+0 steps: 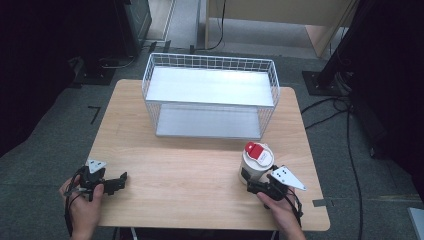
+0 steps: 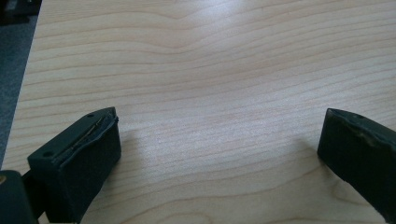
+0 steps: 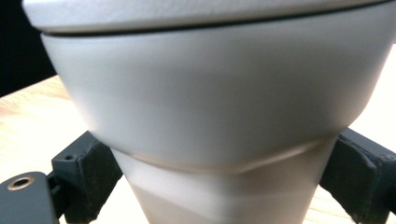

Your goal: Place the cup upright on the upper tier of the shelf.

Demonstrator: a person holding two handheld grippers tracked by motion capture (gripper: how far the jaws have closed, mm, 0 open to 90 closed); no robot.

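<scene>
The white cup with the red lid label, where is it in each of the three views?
High view: white cup stands front right on the table, at the right gripper.
Left gripper view: bare tabletop between open jaws.
Right gripper view: cup looms close, narrow base between the jaws.
Shared landmark: the wood-grain table.

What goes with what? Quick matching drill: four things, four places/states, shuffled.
1. white paper cup with red-and-white lid
2. white wire basket with shelves
3. left gripper
4. light wooden table

A. open above bare wood
B. far side of the table
C. between the right gripper's jaws
D. bears everything

Pairs: 1-C, 2-B, 3-A, 4-D
</scene>
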